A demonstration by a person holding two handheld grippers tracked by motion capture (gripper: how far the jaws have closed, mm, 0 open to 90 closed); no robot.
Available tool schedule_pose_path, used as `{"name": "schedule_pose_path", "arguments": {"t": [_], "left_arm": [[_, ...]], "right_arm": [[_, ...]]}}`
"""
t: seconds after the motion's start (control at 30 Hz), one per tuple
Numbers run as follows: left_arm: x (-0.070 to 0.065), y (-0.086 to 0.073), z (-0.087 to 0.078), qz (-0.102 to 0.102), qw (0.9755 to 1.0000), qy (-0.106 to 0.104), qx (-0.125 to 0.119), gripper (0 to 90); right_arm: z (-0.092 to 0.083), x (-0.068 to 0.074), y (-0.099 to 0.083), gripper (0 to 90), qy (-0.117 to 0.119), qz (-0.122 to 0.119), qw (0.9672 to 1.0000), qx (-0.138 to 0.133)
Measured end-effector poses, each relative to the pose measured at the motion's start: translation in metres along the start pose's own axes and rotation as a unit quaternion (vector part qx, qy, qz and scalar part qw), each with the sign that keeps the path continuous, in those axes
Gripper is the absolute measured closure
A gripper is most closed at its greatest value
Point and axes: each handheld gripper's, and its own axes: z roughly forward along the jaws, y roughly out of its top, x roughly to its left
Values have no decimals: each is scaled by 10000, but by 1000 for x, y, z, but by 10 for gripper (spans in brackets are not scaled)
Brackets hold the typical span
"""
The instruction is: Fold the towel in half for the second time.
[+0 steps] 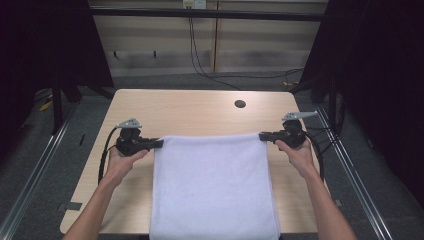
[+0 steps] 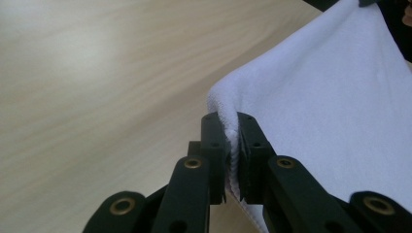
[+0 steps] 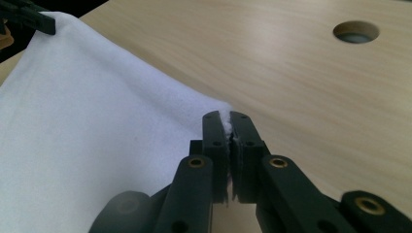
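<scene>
A white, soft terry-cloth towel (image 1: 214, 185) is lying spread over the near middle of the light wooden table (image 1: 190, 112), its near edge hanging over the table's near edge. Its far edge is being held up taut between the two grippers. The left gripper (image 1: 158, 144) is pinching the towel's far left corner; in the left gripper view its black jaws are pressing together on a folded bit of the white hem (image 2: 232, 145), with the cloth fanning away to the right. The right gripper (image 1: 264, 135) is pinching the far right corner, and in the right gripper view its jaws are clamping a thin ridge of cloth (image 3: 227, 127). Each gripper is sitting in one of the person's hands, the left hand (image 1: 120, 162) near the table's left edge and the right hand (image 1: 299, 155) near its right edge, with black cables looping off the outer side of each.

Beyond the towel, the far half of the tabletop is lying bare apart from a round dark cable hole (image 1: 240, 104) toward the far right corner, well apart from the cloth. Nothing is standing between the grippers and the towel. Behind the table, dark cables (image 1: 200, 65) are trailing down a pale panelled wall onto grey floor, and metal rails (image 1: 40, 155) are running along both sides of the table.
</scene>
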Motion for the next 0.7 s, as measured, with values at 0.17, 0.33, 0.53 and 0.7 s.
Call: {"name": "schedule_pose_path", "arguments": {"t": [0.17,0.33,0.53,0.7], "left_arm": [[2,25,-5,86,9994,201,-277,840],[6,49,-9,138,9979,328,-543,840],[-4,75,-28,362,9950,340,-866,840],[-11,68,-35,476,9944,260,-905,839]], "right_arm": [[-5,-1,25,868,-167,-71,9996,-206],[-11,-1,53,871,-409,-178,9983,-362],[-20,-4,78,873,-512,-205,9970,-539],[-32,2,80,873,-408,-331,9965,-647]]}}
